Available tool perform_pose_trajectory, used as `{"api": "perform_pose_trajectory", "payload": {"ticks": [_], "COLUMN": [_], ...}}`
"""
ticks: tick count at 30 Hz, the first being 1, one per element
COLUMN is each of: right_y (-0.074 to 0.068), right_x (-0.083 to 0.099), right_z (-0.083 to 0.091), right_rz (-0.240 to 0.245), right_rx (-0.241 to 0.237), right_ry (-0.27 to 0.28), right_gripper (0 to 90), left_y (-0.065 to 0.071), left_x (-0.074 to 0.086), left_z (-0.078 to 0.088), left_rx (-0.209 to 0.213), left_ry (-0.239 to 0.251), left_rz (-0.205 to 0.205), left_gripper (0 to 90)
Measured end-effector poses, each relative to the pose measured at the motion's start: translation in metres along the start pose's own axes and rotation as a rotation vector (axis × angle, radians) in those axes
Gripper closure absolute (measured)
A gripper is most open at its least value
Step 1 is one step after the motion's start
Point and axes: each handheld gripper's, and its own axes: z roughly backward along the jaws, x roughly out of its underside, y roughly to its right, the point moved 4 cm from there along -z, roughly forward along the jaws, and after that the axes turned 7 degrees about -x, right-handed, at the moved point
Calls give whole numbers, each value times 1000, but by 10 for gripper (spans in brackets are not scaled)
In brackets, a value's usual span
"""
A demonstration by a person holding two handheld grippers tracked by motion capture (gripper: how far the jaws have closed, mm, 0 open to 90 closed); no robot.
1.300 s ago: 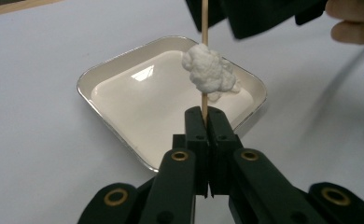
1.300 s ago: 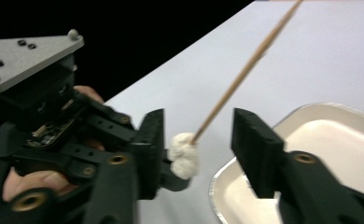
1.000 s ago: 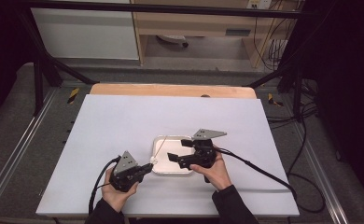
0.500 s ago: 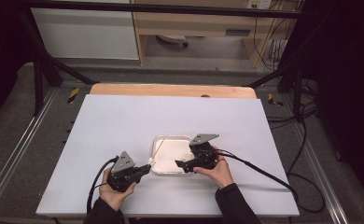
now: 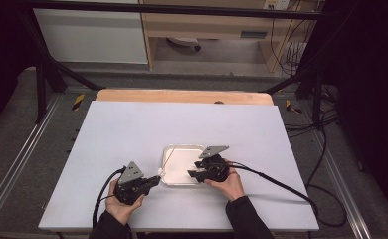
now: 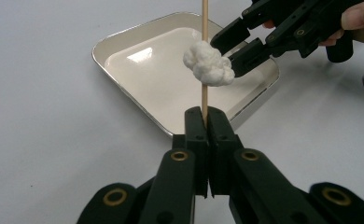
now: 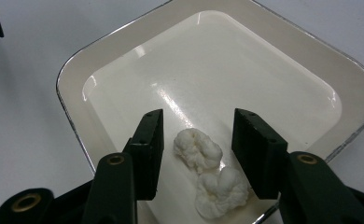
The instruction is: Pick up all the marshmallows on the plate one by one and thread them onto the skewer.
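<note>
A thin wooden skewer [image 6: 204,28] stands upright in my left gripper [image 6: 203,114], which is shut on its lower end. A fluffy white lump [image 6: 208,63] is threaded on the stick above the cream tray [image 6: 124,39]. In the high view, the left gripper [image 5: 154,180] sits at the tray's [image 5: 184,147] near-left corner. My right gripper [image 7: 198,119] is down in the tray [image 7: 124,37] with its jaws on either side of a loose white lump [image 7: 196,149]. The jaws have just been closing but the pads stand clear of it. A second lump [image 7: 220,193] lies just nearer.
The tray rests on a large white board [image 5: 132,129] over a wooden table top [image 5: 182,95]. A cable [image 5: 276,181] trails right from the right gripper [image 5: 193,169]. Dark frame rails and floor surround the table.
The right gripper has dropped from above the tray down into it, and its jaws have narrowed around a lump. The left gripper and skewer have stayed put.
</note>
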Motion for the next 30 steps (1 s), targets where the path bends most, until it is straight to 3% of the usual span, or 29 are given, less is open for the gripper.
{"api": "perform_pose_trajectory", "payload": {"ticks": [15, 30], "right_y": [0, 2], "right_x": [5, 4], "right_z": [-1, 4], "right_rz": [33, -16], "right_rx": [15, 3], "right_ry": [-2, 30], "right_gripper": [687, 754], "left_y": [1, 2], "left_x": [0, -1], "left_z": [-1, -1], "left_rx": [0, 11], "left_ry": [-4, 4], "left_rz": [-4, -7], "left_gripper": [887, 888]}}
